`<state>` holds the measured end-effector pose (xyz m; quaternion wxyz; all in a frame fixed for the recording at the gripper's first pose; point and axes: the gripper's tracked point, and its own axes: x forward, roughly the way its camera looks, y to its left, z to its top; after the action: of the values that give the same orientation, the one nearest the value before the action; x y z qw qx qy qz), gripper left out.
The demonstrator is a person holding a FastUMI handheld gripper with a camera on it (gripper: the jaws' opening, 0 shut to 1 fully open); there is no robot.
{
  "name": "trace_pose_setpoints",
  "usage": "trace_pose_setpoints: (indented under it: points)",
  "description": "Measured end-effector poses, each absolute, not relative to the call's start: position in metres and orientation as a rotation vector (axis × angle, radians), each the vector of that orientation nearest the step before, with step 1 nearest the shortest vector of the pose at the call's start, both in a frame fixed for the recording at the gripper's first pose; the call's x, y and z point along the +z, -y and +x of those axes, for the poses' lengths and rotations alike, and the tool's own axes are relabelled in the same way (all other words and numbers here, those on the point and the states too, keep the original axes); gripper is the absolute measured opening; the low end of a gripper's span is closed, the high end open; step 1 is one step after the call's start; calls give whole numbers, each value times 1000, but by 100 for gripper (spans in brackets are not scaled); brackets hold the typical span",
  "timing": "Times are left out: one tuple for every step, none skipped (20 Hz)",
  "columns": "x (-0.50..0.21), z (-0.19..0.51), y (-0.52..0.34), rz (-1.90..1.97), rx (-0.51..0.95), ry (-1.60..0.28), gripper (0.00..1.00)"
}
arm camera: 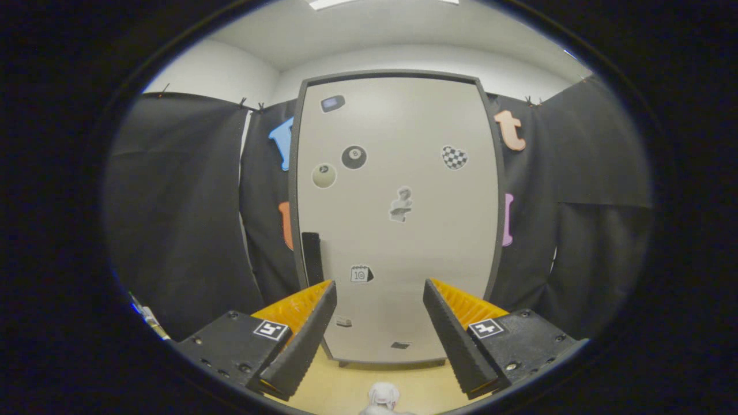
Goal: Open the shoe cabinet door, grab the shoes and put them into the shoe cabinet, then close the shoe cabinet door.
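Cabinet (398, 219) stands upright straight ahead of the gripper (380, 288), door (403, 259) shut, flush inside a dark frame. Door face pale, dotted with small stickers. Dark vertical handle (312, 256) sits at the door's left edge, low on the panel, just above and beyond the left fingertip (328, 288).

Room for moving: booth cloth (184, 219) hangs close on both sides of the cabinet, touching or nearly touching its frame. A strip of light wooden floor (340, 386) lies between the fingers and the cabinet's base. A small foot shows under the base near the left corner.

Fingers: spread wide, nothing between them, touching nothing. Both tips point at the lower part of the door, apart from it.

Shoe (383, 399): a pale, whitish shape on the floor below and between the fingers, nearer than the cabinet; partly cut off, so its form is hard to tell.
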<state>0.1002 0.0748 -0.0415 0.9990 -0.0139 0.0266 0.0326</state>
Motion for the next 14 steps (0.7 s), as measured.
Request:
trace_pose_setpoints:
  points:
    - [-45, 108, -85, -36, 77, -55, 99]
    - [-48, 117, -94, -47, 85, -54, 99]
    - [-52, 127, -103, -54, 91, -57, 99]
    - [-57, 137, -111, -51, 97, -65, 99]
    - [-61, 146, -119, -41, 106, -70, 99]
    - [-65, 158, -126, -34, 110, -78, 99]
    - [-69, 167, -132, -32, 112, -85, 99]
    - [-74, 178, -137, -30, 112, -95, 99]
    - [-79, 186, -143, -28, 117, -104, 99]
    - [-82, 195, -150, -27, 122, -108, 99]
    - [-85, 204, -153, -33, 121, -110, 99]
    - [-86, 211, -157, -37, 116, -109, 99]
    - [-87, 218, -161, -39, 117, -110, 99]
    - [-86, 225, -163, -37, 110, -106, 99]
